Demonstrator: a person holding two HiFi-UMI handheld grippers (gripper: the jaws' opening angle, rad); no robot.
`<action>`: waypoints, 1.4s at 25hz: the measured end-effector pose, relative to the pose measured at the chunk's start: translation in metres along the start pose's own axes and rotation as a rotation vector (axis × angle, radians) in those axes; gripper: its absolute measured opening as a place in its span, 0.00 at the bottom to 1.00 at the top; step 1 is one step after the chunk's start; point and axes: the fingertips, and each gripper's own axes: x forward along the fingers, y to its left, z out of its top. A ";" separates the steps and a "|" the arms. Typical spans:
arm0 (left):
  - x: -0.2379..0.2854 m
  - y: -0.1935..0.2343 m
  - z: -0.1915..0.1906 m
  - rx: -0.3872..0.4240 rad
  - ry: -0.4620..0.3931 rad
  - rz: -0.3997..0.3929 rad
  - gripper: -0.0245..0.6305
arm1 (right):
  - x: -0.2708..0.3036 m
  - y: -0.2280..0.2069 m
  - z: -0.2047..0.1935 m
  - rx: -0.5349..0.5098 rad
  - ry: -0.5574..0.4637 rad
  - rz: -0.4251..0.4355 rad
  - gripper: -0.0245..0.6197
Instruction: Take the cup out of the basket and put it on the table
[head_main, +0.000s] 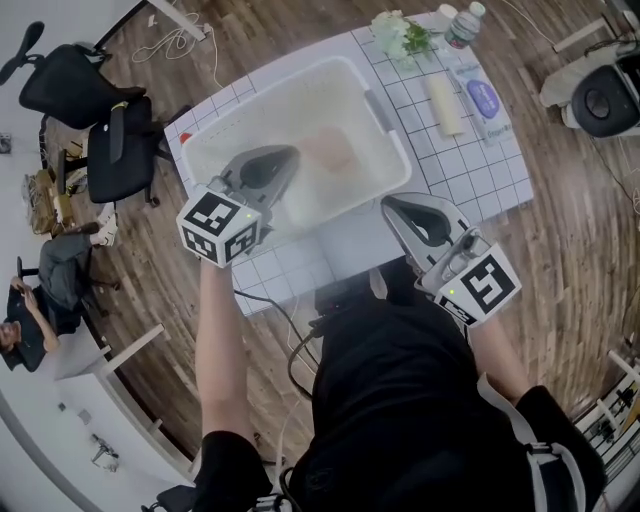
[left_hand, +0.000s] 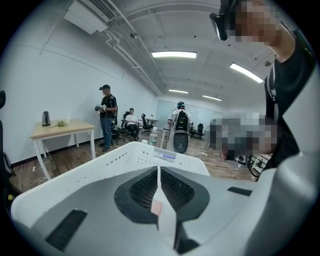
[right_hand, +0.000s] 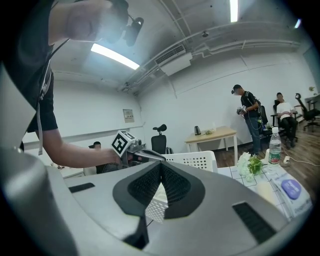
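Observation:
A white plastic basket stands on the grid-patterned table in the head view. Inside it lies a pale pinkish shape, apparently the cup, blurred. My left gripper hangs over the basket's near-left part, jaws shut with nothing between them. In the left gripper view, the left gripper points across the basket's rim; the cup is hidden there. My right gripper sits by the basket's front right corner, shut and empty. The right gripper view shows the right gripper before the perforated basket wall.
On the table's far right lie a cream roll, a packet with a blue label, a bottle and white flowers. Office chairs stand left of the table. People stand and sit by a wooden table.

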 end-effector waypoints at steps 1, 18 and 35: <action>0.004 0.003 -0.002 0.006 0.014 -0.012 0.05 | 0.001 -0.001 0.000 0.002 0.001 -0.004 0.06; 0.084 0.035 -0.070 0.027 0.235 -0.248 0.29 | 0.006 -0.008 -0.015 0.022 0.045 -0.042 0.06; 0.117 0.062 -0.117 -0.017 0.359 -0.334 0.44 | -0.002 -0.008 -0.030 0.054 0.079 -0.077 0.06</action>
